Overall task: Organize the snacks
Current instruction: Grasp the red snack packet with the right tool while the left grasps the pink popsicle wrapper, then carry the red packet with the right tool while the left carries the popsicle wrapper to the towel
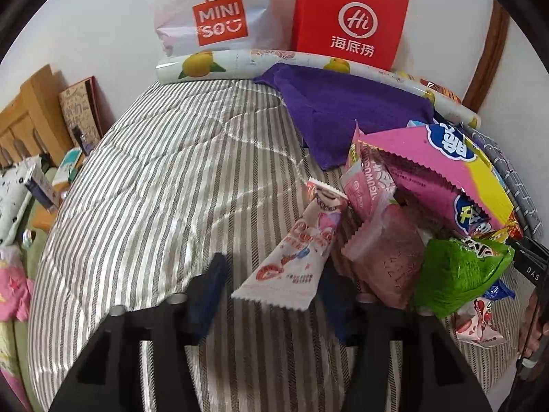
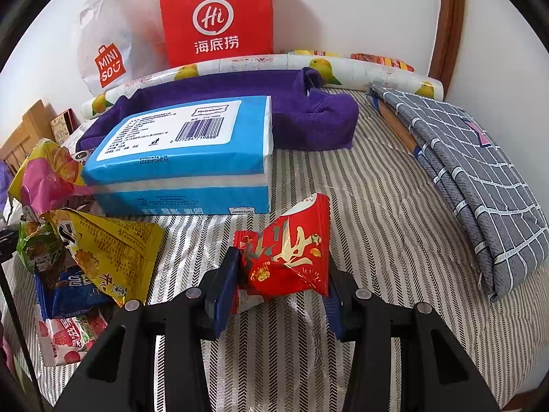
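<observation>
My left gripper hovers over the striped bedding with its jaws partway apart around a white and pink strawberry snack packet. The packet lies against the right pad, while a sliver of bedding shows between it and the left pad. To its right is a heap of snacks: a pink packet, a green one and a large pink and yellow bag. My right gripper is shut on a crumpled red and gold snack packet, held just above the bedding.
A blue tissue pack and a purple cloth lie behind the red packet. A folded grey checked cloth is at the right. A yellow bag and other snacks sit at the left. A red paper bag leans on the wall.
</observation>
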Demonstrator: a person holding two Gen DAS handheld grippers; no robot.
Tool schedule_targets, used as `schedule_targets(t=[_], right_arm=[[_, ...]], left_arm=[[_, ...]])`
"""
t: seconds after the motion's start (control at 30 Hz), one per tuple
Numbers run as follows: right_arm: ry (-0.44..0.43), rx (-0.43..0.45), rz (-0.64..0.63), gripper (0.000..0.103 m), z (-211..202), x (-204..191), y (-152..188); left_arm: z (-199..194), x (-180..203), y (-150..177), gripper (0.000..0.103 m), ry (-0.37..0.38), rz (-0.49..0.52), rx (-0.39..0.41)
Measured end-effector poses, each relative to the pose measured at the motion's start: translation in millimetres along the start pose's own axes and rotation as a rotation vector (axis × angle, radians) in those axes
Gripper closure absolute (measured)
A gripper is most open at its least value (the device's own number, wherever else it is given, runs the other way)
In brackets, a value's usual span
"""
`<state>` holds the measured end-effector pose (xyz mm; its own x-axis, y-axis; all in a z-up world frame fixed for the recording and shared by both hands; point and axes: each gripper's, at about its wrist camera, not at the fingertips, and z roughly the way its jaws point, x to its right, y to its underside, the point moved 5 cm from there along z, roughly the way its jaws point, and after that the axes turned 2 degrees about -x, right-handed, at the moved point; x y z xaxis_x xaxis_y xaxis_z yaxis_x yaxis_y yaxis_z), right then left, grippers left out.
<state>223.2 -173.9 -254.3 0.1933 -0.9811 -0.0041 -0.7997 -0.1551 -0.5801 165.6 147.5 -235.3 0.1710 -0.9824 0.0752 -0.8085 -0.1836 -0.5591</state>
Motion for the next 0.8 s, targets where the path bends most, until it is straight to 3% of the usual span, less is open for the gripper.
schedule_targets(t=[0.07,0.3,0.33,0.43,0.5,0.7,0.8], right_arm=[[0.000,-0.001,0.001,0.058,0,0,0],[0.008,-0.002,-0.004,0.058,0,-1,0],[0.008,-0.003,-0.004,0.058,1,-1,0],[0.008,-0.003,-0.005,0.058,1,-1,0],[0.008,-0.003,-0.004,0.058,1,-1,0],[0.010,-0.003,-0.004,0.058,2,-1,-1],[0.012,-0.002,-0.006,0.058,2,-1,-1]], left_arm=[[0,2,-3,0.035,0.003,0.014,0.012],[9,11,-13,0.034,-0.033,0.065,0.027],[10,13,-13,0.035,-0.026,0.071,0.026],[6,16,-11,0.068,0.023,0.073,0.035],[2,16,-8,0.078,0.046,0.069,0.039],[-14,7,7,0.081,0.054,0.056,0.041],[-23,1,17,0.081,0.099,0.002,0.016]])
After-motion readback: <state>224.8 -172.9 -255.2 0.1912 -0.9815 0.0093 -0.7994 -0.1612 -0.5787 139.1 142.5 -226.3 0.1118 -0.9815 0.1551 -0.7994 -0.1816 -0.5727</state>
